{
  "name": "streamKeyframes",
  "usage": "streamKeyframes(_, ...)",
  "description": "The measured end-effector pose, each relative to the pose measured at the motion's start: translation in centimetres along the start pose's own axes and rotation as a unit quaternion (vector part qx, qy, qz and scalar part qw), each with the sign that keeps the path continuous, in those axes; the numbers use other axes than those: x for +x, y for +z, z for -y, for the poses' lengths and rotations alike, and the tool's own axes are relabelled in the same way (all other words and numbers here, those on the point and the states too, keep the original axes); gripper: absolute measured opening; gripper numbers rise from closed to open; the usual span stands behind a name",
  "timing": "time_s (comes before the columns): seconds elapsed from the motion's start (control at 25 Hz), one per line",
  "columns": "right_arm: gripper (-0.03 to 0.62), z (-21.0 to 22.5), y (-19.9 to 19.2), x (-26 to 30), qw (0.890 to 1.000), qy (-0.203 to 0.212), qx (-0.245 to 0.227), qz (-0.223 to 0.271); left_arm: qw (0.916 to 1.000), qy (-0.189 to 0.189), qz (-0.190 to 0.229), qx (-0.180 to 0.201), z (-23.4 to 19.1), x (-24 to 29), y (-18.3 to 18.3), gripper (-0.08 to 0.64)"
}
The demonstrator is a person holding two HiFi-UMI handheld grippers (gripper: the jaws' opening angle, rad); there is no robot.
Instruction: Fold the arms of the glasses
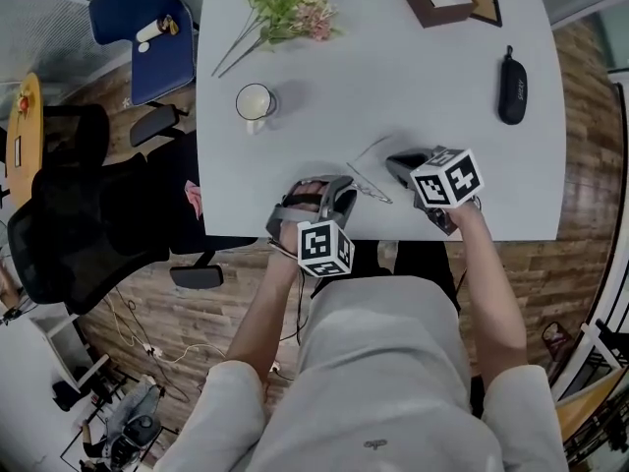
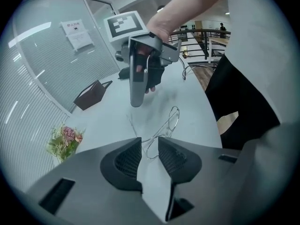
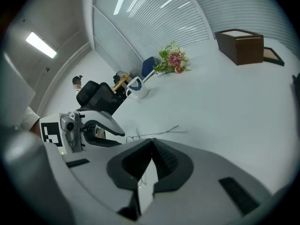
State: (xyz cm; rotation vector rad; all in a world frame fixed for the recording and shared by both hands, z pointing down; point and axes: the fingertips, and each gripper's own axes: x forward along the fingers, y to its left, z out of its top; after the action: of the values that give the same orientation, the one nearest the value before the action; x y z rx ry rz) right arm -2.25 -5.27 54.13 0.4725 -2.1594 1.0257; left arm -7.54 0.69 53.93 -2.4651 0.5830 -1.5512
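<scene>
In the head view, the glasses (image 1: 369, 177) lie unfolded near the front edge of the table (image 1: 442, 87), between the left gripper (image 1: 339, 193) and the right gripper (image 1: 398, 165). A cup (image 1: 256, 103) stands farther back to the left, and a case (image 1: 512, 88) lies far right.

In the left gripper view, the jaws are spread. The wire frame of the glasses (image 2: 161, 131) sits just past their tips without being pressed. The right gripper (image 2: 136, 97) hangs beyond it.

In the right gripper view, the jaws are pressed together. One arm of the glasses (image 3: 159, 133) runs just beyond the tips, and whether they pinch it cannot be told. The left gripper (image 3: 110, 136) is at the left.
</scene>
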Motion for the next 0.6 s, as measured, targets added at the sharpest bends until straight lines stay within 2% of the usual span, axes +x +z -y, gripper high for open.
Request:
streamKeyframes(0.28, 0.009, 0.0, 0.5, 0.0, 0.998, -0.016, -0.053, -0.014, 0.9999, -0.012, -0.005, 0.011, -0.3, 0.9, -0.7, 0.086)
streamKeyframes(0.36, 0.027, -0.1, 0.9, 0.1, 0.997, -0.02, -0.072, -0.015, 0.9998, -0.014, -0.003, 0.01, -0.3, 1.1, -0.7, 0.077)
streamKeyframes(0.48, 0.042, -0.1, 1.6, 0.4, 0.992, -0.035, -0.119, -0.015, 0.9998, -0.019, 0.0, 0.01, -0.2, 1.4, -0.8, 0.075)
streamKeyframes(0.6, 0.068, -0.3, 2.5, 0.8, 0.981, -0.06, -0.184, -0.016, 0.9997, -0.019, -0.001, 0.017, 0.0, 1.7, -1.1, 0.06)
